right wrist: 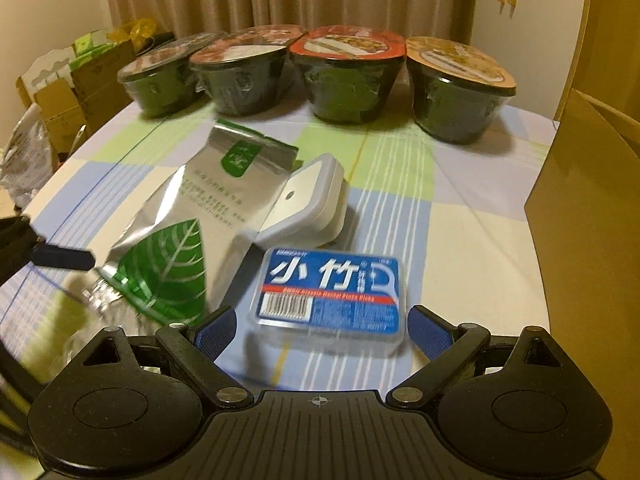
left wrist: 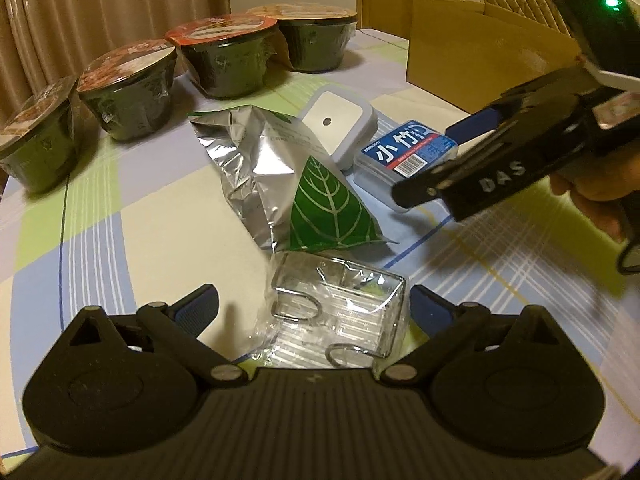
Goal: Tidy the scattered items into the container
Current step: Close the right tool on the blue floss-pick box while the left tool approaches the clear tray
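Note:
On the checked tablecloth lie a silver foil pouch with a green leaf [left wrist: 280, 172] [right wrist: 192, 224], a white square device [left wrist: 340, 124] [right wrist: 308, 204], a blue floss-pick box [left wrist: 408, 152] [right wrist: 332, 292] and a clear packet of metal hooks [left wrist: 340, 312]. My left gripper [left wrist: 314, 304] is open, and the hook packet lies between its fingers. My right gripper [right wrist: 324, 332] is open too, with a finger on each side of the floss box; it also shows in the left wrist view [left wrist: 440, 160]. An open cardboard box [left wrist: 480, 52] [right wrist: 580, 200] stands at the right.
Several wrapped instant-noodle bowls [left wrist: 224, 56] [right wrist: 344, 76] line the far side of the table. A hand [left wrist: 600, 184] holds the right gripper. Beyond the table's left edge stand cardboard boxes [right wrist: 72, 92] and bags. Curtains hang behind.

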The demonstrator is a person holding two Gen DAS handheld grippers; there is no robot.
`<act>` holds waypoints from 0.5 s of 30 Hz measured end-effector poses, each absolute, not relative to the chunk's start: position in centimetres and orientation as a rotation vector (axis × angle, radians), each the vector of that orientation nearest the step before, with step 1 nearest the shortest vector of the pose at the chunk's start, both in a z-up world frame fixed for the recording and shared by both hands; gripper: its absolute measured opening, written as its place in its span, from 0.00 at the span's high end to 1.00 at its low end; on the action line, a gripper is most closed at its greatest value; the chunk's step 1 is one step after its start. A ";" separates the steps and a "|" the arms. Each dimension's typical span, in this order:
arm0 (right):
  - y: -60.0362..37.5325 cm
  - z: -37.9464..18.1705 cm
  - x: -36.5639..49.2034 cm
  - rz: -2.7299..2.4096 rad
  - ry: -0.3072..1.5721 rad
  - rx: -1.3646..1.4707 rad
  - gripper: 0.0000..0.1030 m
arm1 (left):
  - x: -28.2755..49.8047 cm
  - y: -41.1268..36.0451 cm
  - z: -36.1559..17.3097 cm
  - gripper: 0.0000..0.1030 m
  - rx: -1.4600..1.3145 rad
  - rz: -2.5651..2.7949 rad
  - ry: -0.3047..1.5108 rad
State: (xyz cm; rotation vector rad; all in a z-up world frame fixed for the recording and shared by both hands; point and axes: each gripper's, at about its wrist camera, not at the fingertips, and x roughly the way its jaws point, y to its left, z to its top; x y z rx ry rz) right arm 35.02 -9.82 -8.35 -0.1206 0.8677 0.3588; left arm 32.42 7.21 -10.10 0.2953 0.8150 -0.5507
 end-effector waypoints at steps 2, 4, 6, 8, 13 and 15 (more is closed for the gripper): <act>-9.8 -8.6 35.6 0.351 0.872 -0.114 0.06 | 32.5 7.1 -10.2 0.07 0.291 -0.556 0.819; -9.7 -8.8 36.1 0.354 0.876 -0.110 0.06 | 32.6 7.0 -10.3 0.10 0.286 -0.561 0.824; -9.7 -9.0 36.5 0.352 0.885 -0.115 0.06 | 32.7 7.0 -10.3 0.13 0.282 -0.566 0.827; -9.7 -9.0 36.6 0.351 0.887 -0.115 0.06 | 32.7 6.9 -10.3 0.21 0.278 -0.568 0.827; -9.7 -8.6 36.0 0.342 0.876 -0.155 0.14 | 32.3 6.6 -9.9 0.34 0.273 -0.553 0.837; -9.8 -8.4 35.5 0.337 0.885 -0.158 0.14 | 32.0 6.5 -9.8 0.35 0.264 -0.544 0.847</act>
